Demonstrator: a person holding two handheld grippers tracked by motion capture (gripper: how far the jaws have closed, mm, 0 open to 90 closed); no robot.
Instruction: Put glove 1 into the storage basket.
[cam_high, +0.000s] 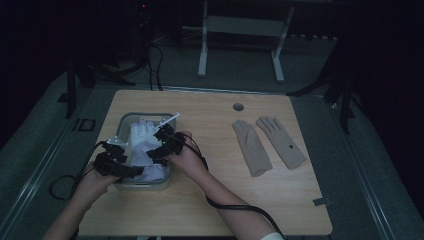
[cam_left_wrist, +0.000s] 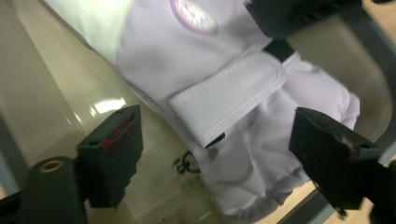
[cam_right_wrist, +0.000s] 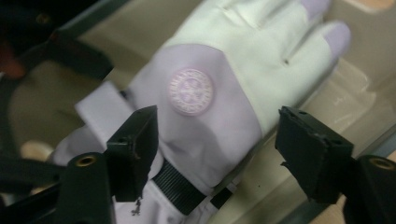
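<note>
Fingers (cam_left_wrist: 112, 154) of both grippers spread, over white glove (cam_right_wrist: 219, 88) in bin (cam_high: 123, 121) (near table's left edge), nothing pinched

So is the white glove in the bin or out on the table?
In. The white glove lies flat inside the bin, its walls showing around it in both gripper views.

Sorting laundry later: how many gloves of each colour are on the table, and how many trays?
White-and-lilac gloves: 1 visible, in the tray
Beige gloves: 2
Trays: 1
Total: 4 things
</note>
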